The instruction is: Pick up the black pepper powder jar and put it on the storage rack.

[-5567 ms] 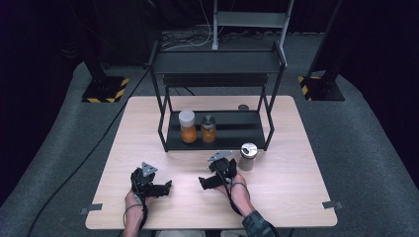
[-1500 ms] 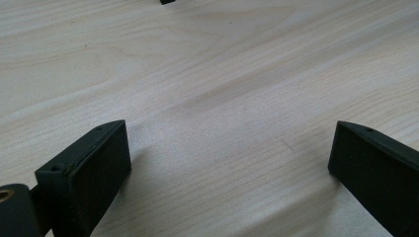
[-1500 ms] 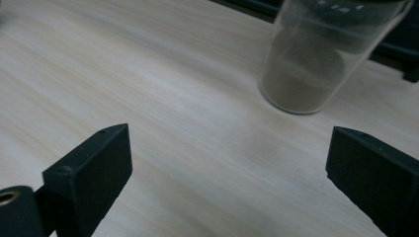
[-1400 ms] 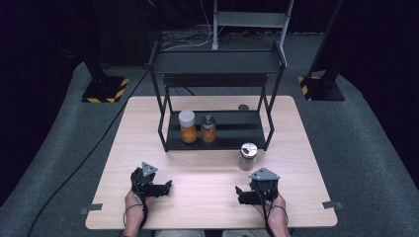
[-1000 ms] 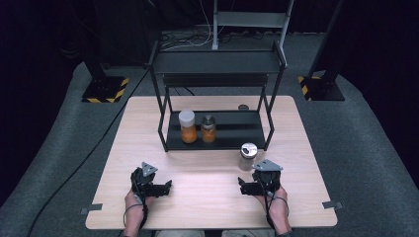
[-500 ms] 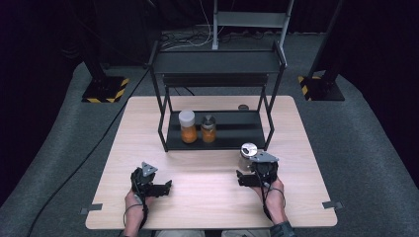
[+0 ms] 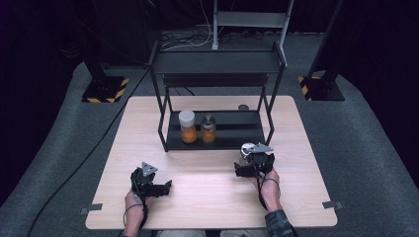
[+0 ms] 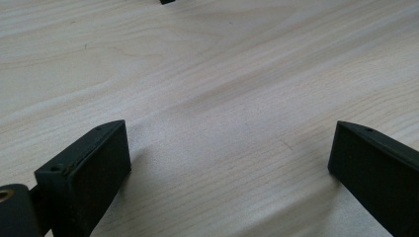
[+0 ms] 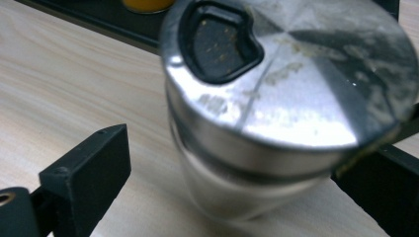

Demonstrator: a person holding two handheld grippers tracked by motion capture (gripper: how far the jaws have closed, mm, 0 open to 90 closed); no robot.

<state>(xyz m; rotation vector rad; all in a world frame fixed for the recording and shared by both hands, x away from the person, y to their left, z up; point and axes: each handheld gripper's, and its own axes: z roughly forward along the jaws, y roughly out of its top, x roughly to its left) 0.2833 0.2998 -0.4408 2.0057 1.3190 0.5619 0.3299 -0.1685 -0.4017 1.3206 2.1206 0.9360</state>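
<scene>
Right gripper [image 9: 232,163] jaws spread around silver-lidded jar [image 9: 276,98] near table's right edge; off-centre squeeze could tip it. Left gripper [image 8: 227,163] spread, idle.

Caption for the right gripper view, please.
Open right gripper straddling a metal-lidded shaker jar on the wooden table.

Bright table, dark surroundings, blurred close-ups

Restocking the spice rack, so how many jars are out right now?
3: a white-lidded orange jar and a smaller amber jar on the black rack's bottom shelf, and a silver-lidded shaker jar between the right gripper's jaws.
</scene>
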